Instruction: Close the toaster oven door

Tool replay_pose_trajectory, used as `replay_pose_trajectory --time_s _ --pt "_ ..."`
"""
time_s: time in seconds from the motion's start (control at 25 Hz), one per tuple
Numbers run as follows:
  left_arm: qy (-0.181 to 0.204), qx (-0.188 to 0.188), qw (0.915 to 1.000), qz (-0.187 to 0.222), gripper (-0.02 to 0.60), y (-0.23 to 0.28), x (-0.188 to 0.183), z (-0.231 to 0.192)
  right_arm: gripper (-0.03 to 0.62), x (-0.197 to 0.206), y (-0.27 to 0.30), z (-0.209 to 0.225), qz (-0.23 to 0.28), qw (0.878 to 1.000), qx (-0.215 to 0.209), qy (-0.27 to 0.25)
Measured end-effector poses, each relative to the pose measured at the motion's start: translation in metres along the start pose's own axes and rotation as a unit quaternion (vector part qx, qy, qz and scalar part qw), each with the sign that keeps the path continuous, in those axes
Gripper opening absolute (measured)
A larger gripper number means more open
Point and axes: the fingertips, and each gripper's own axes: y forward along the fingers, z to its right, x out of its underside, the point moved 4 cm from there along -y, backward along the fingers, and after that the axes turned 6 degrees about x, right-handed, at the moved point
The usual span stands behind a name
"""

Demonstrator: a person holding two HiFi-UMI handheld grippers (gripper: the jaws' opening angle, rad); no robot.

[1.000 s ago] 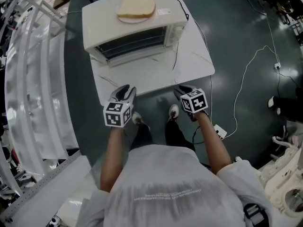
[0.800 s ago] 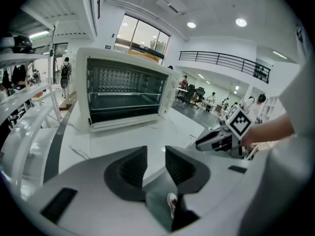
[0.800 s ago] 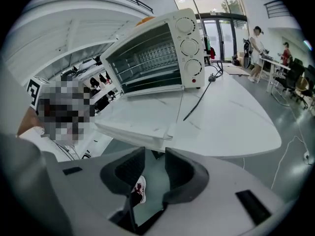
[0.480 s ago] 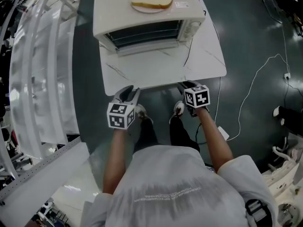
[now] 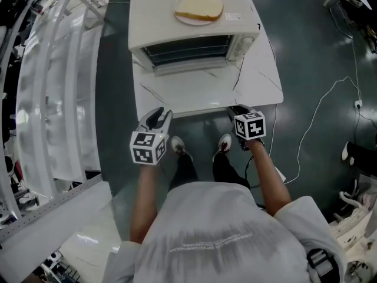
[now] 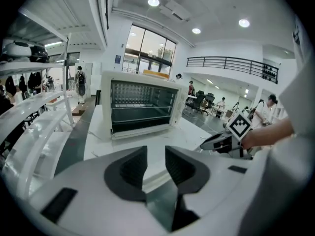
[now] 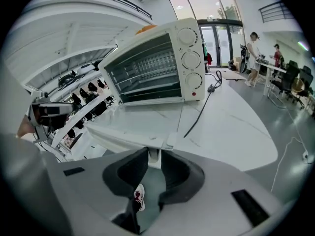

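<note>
Toaster oven (image 5: 177, 33) sits at the far end of a white desk (image 5: 194, 91) on dark floor (image 5: 306, 52) in a bright hall; left fingers (image 6: 132, 168) apart, empty; right fingers (image 7: 175, 173) closing, desk's near edge between them.

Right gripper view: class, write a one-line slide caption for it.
Right gripper, jaws closing with nothing held, faces the open toaster oven across the table.

Upper centre of your head view, the toaster oven (image 5: 160, 23) is cream-white with a dark interior, the bread slice (image 5: 199, 6) pale tan, the table (image 5: 194, 91) white with grey veins, the floor (image 5: 306, 46) dark grey-green.
</note>
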Motion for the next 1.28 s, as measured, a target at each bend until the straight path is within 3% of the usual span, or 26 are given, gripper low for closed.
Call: replay_pose_trajectory --time_s 0.28,0.8,1.28 --pt "0.020 -0.018 0.9988 0.041 0.120 -0.019 -0.039 -0.007 0.091 -0.049 -0.029 -0.005 0.041 0.999 -0.010 -0.027" --pt "0.048 -0.021 0.9953 0.082 0.120 -0.022 -0.091 -0.011 0.086 -0.169 -0.057 -0.001 0.168 0.986 0.001 -0.005" --pt "0.060 -0.029 0.9926 0.102 0.120 -0.013 -0.124 -0.029 0.083 -0.243 -0.040 0.011 0.207 0.978 0.024 0.008"
